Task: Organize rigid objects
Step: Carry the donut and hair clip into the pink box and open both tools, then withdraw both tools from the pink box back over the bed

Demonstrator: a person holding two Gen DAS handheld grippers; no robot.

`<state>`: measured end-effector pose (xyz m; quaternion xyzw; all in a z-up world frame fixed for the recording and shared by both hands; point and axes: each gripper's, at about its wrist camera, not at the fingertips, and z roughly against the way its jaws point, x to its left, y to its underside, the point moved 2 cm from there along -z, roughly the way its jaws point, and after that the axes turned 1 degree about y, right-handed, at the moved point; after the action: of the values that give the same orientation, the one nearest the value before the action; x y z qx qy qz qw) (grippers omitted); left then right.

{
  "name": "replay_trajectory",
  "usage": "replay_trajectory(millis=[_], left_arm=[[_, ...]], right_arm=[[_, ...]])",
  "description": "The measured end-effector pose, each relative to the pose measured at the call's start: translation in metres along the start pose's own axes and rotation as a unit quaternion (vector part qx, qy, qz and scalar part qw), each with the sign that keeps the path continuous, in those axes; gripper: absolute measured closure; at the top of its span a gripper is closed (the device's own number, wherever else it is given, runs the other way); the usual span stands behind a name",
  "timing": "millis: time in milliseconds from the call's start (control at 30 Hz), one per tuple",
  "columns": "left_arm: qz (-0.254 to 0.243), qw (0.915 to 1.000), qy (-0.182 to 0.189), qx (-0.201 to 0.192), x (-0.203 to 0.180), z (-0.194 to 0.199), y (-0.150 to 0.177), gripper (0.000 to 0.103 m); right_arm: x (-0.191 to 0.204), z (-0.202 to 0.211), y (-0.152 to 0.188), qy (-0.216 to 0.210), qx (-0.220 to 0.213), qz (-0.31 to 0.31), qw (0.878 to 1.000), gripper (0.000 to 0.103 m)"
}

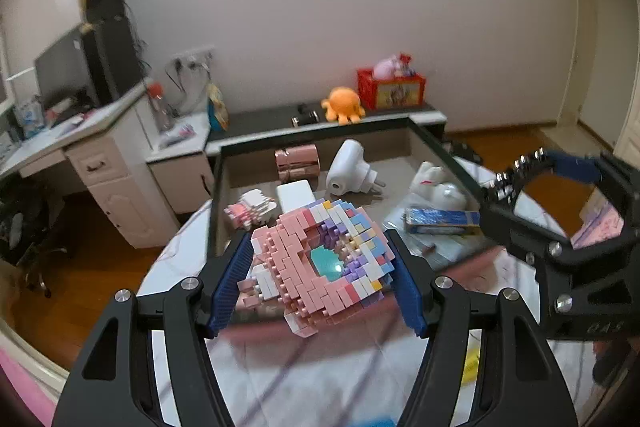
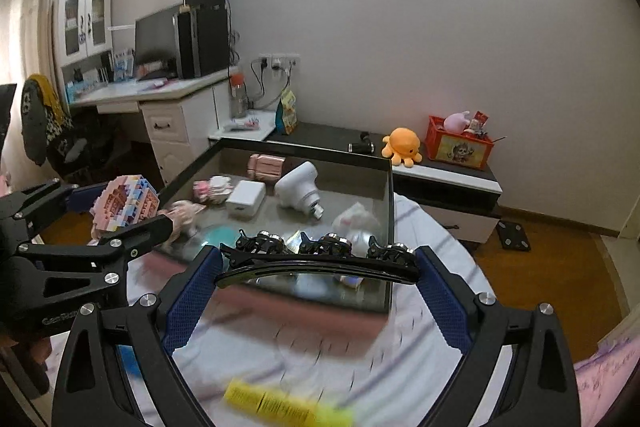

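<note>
My left gripper (image 1: 320,275) is shut on a pastel brick-built model (image 1: 320,259), pink with a teal middle, held in the air before a dark-rimmed glass box (image 1: 216,203). The same model (image 2: 124,205) shows at the left of the right wrist view. My right gripper (image 2: 320,269) is shut on a long black hair clip (image 2: 316,265) set with dark stones, gripped end to end across its blue pads. From the left wrist view, the right gripper (image 1: 552,167) hangs at the right with the clip (image 1: 516,171) in it.
The glass box (image 2: 390,211) stands on a striped sheet (image 2: 312,355) and holds a white camera (image 2: 298,191), a white charger (image 2: 246,199), a pink metallic case (image 2: 266,165), a small brick piece (image 2: 212,189) and a white figurine (image 2: 356,223). A yellow packet (image 2: 280,405) lies near me.
</note>
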<state>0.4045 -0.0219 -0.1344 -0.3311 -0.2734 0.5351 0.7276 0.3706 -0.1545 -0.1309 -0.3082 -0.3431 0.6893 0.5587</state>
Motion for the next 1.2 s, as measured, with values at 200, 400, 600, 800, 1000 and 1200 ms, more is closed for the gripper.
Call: replay_trajectory(millis=[200, 400, 600, 800, 1000, 1200], left_arm=[[-0.001, 0.9984, 0.007, 0.056, 0.009, -0.074, -0.022, 0.036], [-0.007, 0.9963, 0.001, 0.086, 0.008, -0.109, -0.02, 0.036], [-0.011, 0.9956, -0.004, 0.093, 0.006, -0.119, -0.02, 0.035], [-0.014, 0.9973, -0.012, 0.071, 0.003, -0.105, -0.023, 0.012], [-0.008, 0.9991, -0.029, 0.031, 0.01, -0.062, -0.022, 0.0], [0.013, 0.9985, -0.041, -0.034, 0.016, 0.01, -0.014, 0.0]], right_arm=[[-0.015, -0.077, -0.026, 0.019, 0.056, 0.018, 0.998, 0.007], [-0.021, -0.127, -0.034, 0.035, 0.101, 0.04, 0.993, 0.007], [-0.021, -0.143, -0.034, 0.024, 0.112, 0.051, 0.992, 0.006], [-0.019, -0.129, -0.036, 0.027, 0.082, 0.06, 0.994, 0.0], [-0.016, -0.088, -0.042, 0.012, 0.04, 0.047, 0.998, 0.0], [-0.01, -0.029, -0.046, -0.019, -0.008, 0.019, 1.0, 0.0]])
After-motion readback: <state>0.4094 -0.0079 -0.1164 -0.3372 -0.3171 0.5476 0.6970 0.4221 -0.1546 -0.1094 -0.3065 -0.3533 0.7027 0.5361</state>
